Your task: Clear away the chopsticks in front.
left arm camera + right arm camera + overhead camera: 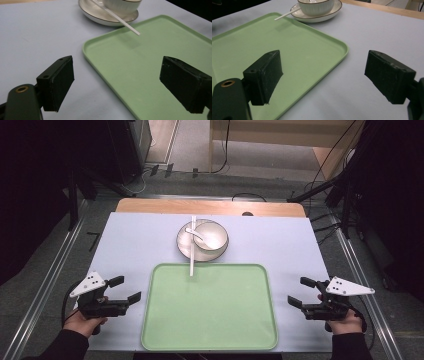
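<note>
**Open grippers flank tray; bowl set beyond**

Largest: pale blue table, far wooden edge showing past the cover, near edge cut off at the bottom of the high view. On it, centred and close to the person, a green tray, bare inside, near rim almost at the frame's bottom. In the left gripper view, tray's right side cut off by the frame and partly hidden behind the right-hand jaw; in the right gripper view, left part likewise behind the left-hand jaw.

Just beyond the tray's far rim, a saucer carrying a white bowl. Bowl's top cut off in both gripper views. Inside the bowl, a spoon, small and hard to make out. Across bowl and saucer, a long white stick, near tip reaching over the tray's far rim; whether tip touches the tray cannot be told.

Left gripper left of the tray, held over the table, jaws spread wide, gripping nothing. Right gripper right of the tray, jaws likewise apart and empty. Both well apart from the bowl. Hands partly hidden under the grippers, sleeves cut off at the bottom.

No brand, label or readable writing anywhere.
</note>
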Demonstrator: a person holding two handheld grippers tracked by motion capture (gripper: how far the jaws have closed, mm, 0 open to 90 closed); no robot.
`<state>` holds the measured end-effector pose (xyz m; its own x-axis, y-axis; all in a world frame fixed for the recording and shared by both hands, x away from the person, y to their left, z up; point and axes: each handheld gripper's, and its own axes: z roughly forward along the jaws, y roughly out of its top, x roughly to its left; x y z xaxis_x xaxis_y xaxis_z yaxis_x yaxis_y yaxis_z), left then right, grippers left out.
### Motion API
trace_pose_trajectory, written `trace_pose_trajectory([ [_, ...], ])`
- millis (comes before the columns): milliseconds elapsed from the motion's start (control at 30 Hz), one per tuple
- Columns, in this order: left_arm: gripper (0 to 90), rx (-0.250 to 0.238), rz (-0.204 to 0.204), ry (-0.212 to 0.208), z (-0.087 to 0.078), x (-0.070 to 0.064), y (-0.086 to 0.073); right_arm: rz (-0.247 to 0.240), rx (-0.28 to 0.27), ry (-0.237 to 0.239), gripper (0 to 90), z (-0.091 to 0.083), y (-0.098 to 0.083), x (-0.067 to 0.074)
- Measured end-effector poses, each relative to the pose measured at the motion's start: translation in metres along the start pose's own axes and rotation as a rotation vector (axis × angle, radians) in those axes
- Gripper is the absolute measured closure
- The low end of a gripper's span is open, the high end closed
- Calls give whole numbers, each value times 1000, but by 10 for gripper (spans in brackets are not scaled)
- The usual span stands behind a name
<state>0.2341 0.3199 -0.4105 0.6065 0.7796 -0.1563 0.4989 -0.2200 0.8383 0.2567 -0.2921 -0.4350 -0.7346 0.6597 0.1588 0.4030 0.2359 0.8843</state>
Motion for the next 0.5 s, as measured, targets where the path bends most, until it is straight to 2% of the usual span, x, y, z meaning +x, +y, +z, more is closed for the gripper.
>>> trace_pose_trajectory([
  [33,109,0,0,0,0,0,0,0,0,0,150,0,0,0],
  [67,133,16,8,38,3,-3,4,-1,6,1,150,1,0,0],
  [133,131,32,-13,58,8,-4,10,-1,13,1,151,2,-1,0],
  [167,135,40,-27,55,10,-4,13,-1,13,4,151,2,-1,0],
  [267,131,63,6,28,15,-4,21,-1,12,3,150,2,-1,1],
  [500,133,127,-16,0,32,-5,38,15,35,-13,151,2,-2,0],
])
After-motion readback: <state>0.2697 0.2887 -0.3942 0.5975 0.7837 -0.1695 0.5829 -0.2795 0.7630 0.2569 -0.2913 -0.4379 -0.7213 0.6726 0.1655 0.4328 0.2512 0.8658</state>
